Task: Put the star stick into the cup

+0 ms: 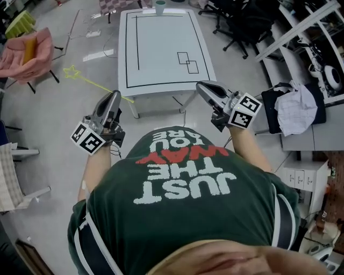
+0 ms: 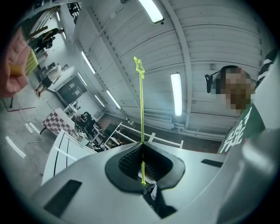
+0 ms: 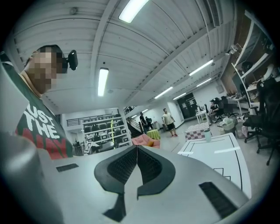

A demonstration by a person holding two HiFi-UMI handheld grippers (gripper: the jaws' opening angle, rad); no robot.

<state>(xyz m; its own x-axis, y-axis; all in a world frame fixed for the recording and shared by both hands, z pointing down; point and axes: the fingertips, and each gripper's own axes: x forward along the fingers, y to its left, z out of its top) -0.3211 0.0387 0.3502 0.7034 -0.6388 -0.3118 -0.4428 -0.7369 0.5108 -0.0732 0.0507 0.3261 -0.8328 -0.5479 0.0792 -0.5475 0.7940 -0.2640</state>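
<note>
The star stick (image 1: 94, 84) is a thin yellow-green rod with a star at its far end. My left gripper (image 1: 116, 95) is shut on its lower end and holds it out to the left, above the floor. In the left gripper view the stick (image 2: 141, 100) rises straight from the closed jaws (image 2: 142, 146) toward the ceiling. The pale cup (image 1: 160, 6) stands at the far edge of the white table (image 1: 161, 53), well away from both grippers. My right gripper (image 1: 201, 86) is shut and holds nothing; its jaws (image 3: 137, 151) meet, with the cup (image 3: 207, 135) off to the right.
A pink chair (image 1: 27, 53) stands at the left on the floor. Black office chairs (image 1: 242, 21) crowd the space right of the table. A desk with a bundle of cloth (image 1: 298, 110) is at the right. People (image 3: 167, 120) stand far off in the hall.
</note>
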